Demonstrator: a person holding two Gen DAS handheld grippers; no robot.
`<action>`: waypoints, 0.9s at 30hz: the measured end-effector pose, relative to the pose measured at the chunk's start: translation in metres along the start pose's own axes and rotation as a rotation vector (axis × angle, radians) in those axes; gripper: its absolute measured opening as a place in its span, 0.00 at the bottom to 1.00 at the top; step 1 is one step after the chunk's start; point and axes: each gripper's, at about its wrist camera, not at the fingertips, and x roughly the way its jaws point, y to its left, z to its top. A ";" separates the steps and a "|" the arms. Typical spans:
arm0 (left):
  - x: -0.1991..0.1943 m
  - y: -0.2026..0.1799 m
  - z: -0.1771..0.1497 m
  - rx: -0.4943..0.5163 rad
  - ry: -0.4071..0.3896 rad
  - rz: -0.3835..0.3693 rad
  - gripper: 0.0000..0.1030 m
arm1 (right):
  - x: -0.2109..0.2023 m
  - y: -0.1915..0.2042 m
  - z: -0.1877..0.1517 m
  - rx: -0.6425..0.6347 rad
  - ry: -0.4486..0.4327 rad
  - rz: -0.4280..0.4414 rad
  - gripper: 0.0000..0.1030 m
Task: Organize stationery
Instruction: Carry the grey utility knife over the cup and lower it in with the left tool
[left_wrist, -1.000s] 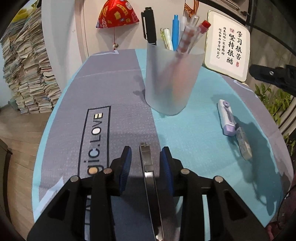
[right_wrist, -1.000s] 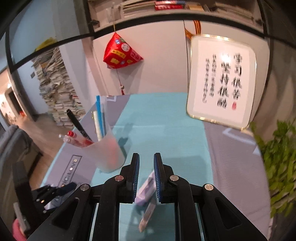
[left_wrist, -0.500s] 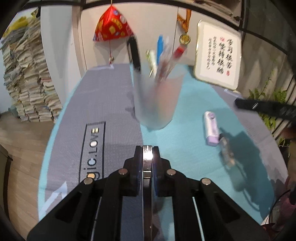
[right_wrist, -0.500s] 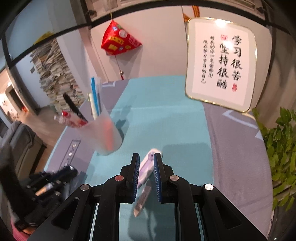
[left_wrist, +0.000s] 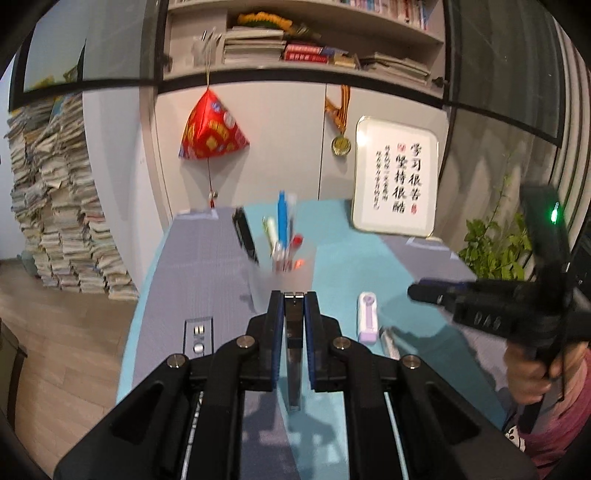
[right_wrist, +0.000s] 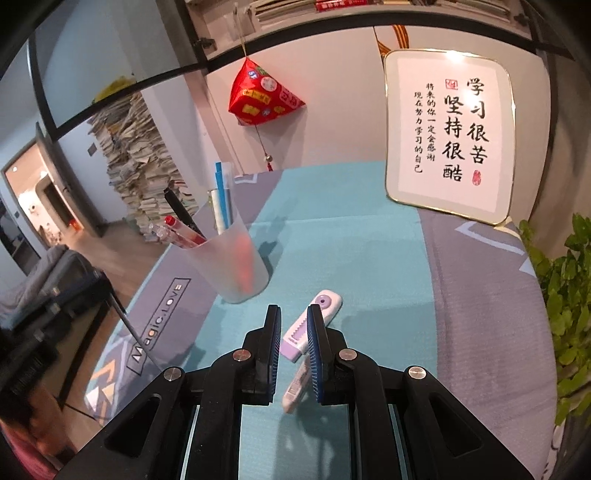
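Left tongs clamped on a metal strip, lifted clear of the desk; right tongs nearly together, empty, above the purple corrector; teal mat bare beyond.

This was a home study. Shelves of books ran above white cabinets, and tall stacks of worn booklets stood on the wood floor. A red hanging ornament, a medal and a framed calligraphy panel dressed the wall. The desk wore a teal-and-grey cloth and carried a frosted pen cup; a leafy plant stood beside it.
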 end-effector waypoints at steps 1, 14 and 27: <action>-0.002 -0.001 0.006 0.007 -0.013 0.001 0.09 | -0.001 0.000 -0.001 -0.004 -0.007 -0.009 0.14; -0.026 -0.010 0.090 0.034 -0.192 0.032 0.09 | -0.001 -0.005 -0.012 -0.020 -0.010 -0.058 0.14; 0.034 -0.002 0.103 0.017 -0.196 0.077 0.09 | 0.004 -0.005 -0.011 -0.023 0.022 -0.088 0.14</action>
